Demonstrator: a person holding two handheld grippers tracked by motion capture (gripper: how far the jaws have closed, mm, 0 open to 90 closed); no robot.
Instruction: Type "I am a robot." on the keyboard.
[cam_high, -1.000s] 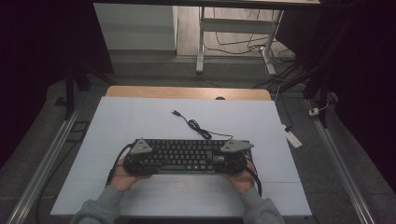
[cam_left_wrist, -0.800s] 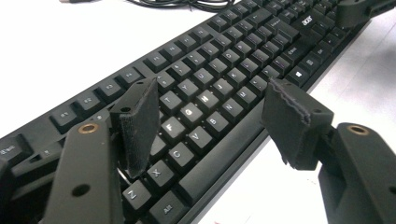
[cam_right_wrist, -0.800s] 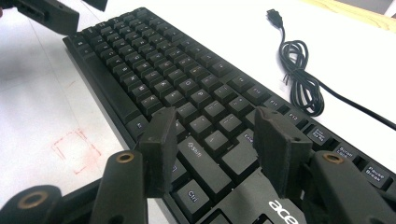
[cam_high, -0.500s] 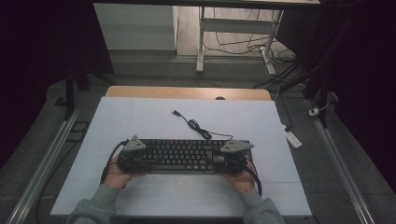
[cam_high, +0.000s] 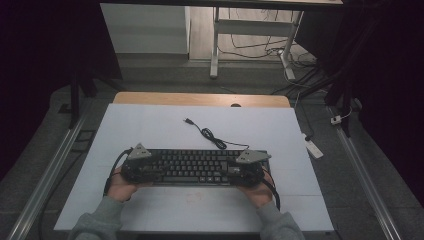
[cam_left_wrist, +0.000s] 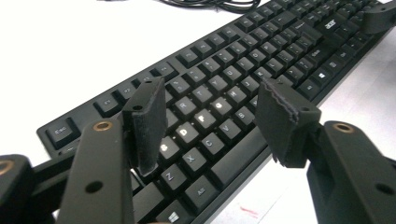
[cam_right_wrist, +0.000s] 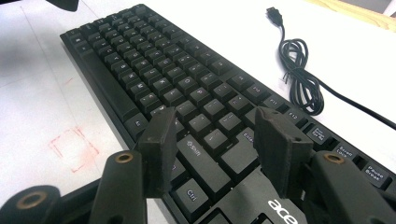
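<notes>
Left hand-held gripper slid leftward, jaws narrowing above keyboard; right hand-held gripper agape; white tabletop.

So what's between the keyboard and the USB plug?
The keyboard's own coiled black cable lies there on the white table, running up to the USB plug, in the high view.

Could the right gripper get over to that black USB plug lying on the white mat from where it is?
Probably yes. The USB plug lies in the open on the white mat, beyond the keyboard; the right gripper, jaws open, need only cross over it.
</notes>
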